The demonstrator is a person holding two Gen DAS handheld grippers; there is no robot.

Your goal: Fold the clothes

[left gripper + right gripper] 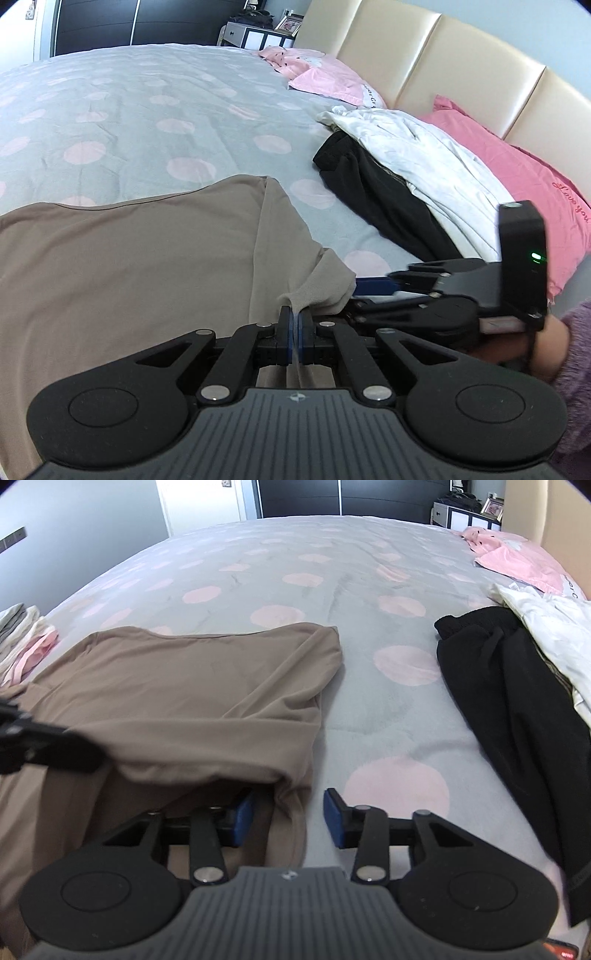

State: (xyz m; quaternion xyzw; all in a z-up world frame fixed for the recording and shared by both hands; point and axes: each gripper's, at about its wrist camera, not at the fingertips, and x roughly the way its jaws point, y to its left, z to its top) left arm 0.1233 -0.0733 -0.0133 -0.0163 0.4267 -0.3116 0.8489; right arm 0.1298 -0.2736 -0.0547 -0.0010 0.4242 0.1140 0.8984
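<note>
Left gripper pinched on taupe jersey garment near edge, ready to lift a fold. Right gripper parted around same edge (no clamp yet).

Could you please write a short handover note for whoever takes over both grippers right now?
Left gripper: jaws shut on a corner of the brown garment.
Right gripper: jaws open, with the garment's near edge between them, not yet pinched.
Things: the brown garment lies spread on the bed, partly folded over itself. A black garment and a white garment wait in a heap to the right. A small stack of clothes sits at far left.
Done: first fold started.
Left: close the right gripper, finish the fold, then probably the black and white pieces.
</note>
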